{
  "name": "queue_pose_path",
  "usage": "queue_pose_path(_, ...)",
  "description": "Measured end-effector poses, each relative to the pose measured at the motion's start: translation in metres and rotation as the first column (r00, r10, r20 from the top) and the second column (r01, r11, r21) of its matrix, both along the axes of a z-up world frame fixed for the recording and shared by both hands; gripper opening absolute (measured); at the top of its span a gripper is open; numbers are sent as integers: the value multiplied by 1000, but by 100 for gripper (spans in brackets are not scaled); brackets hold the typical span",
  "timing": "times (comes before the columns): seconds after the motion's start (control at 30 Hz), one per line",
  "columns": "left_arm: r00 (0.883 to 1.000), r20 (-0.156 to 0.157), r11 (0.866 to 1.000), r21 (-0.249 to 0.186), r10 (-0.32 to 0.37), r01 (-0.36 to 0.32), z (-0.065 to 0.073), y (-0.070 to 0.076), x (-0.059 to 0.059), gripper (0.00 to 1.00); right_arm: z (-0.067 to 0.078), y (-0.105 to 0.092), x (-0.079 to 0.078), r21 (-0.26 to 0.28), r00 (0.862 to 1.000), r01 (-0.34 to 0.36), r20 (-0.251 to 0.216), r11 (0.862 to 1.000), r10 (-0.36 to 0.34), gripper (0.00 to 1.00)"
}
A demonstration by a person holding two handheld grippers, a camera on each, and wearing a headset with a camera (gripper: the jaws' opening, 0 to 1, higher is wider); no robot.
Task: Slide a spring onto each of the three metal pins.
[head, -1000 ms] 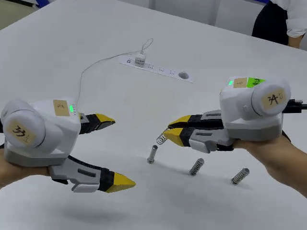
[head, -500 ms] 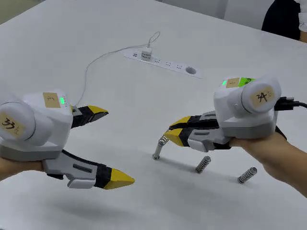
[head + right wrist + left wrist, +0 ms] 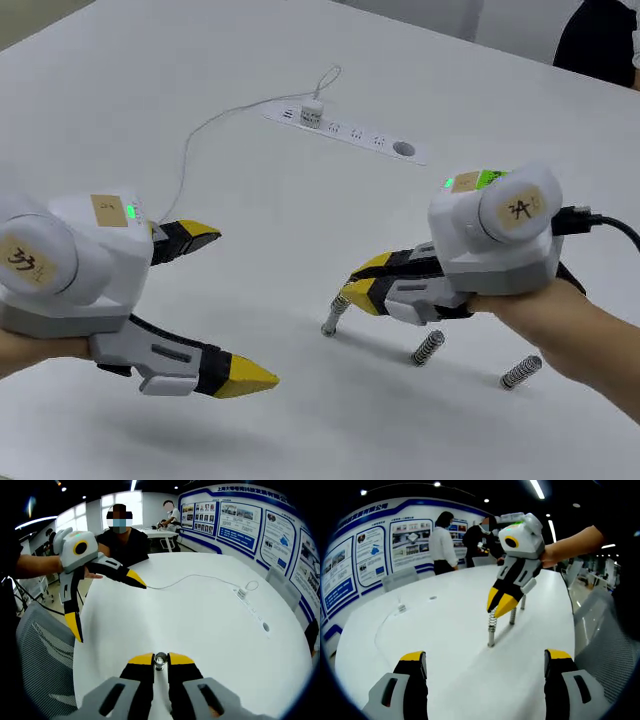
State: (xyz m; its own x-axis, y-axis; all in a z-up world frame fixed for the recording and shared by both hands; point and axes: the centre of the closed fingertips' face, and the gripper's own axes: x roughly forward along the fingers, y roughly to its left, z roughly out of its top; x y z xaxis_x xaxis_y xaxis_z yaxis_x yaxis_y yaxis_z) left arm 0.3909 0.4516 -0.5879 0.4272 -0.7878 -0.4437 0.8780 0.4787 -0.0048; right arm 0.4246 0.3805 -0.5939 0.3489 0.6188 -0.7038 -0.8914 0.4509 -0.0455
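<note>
At the left of the head view, the left gripper point(image 3: 240, 305) hovers above the white table point(image 3: 120, 90). Its jaws are spread wide with nothing between them. The left hand point(image 3: 18, 352) grips it from behind, rolled so that one jaw rides high and the other low. The right gripper view meets this gripper head-on, beside a mesh chair point(image 3: 40, 645) and in front of a seated person point(image 3: 122, 540).

Just right of it, near the table's middle, a pin point(image 3: 328, 322) stands on the surface. The left gripper view shows it upright, with a spring point(image 3: 493, 617) directly above it. The spring's lower end is at the pin's tip; I cannot tell whether it has gone over the tip.

The right gripper point(image 3: 358, 282) has its jaws drawn narrow on the upper part of that spring. The right gripper view shows the coil end-on, as a small ring pinched between the yellow tips. The right hand point(image 3: 540, 310) holds this gripper pointing leftward, nose angled slightly down toward the pin.

Further right, near the wrist, two other pins point(image 3: 428, 347) stand apart from each other, each wrapped in a coil. In the left gripper view they line up behind the first pin.

A power strip point(image 3: 345, 133) with a thin cable point(image 3: 200, 130) lies at the far side of the table.
</note>
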Motion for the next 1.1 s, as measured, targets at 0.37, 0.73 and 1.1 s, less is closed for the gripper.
queue_pose_path(0.37, 1000, 6, 1000, -26, 15, -15, 6, 1, 4, 100, -14, 2, 1, -46, 1000, -29, -9, 999, 29, 10)
queue_pose_path(0.73, 1000, 3, 999, -37, 24, -24, 10, 1, 7, 100, -29, 6, 3, -75, 999, -41, -34, 996, 38, 10)
queue_pose_path(1.1, 998, 8, 995, -78, 59, -58, 22, 8, 18, 99, -41, 6, 0, -104, 998, -50, -44, 993, 45, 10)
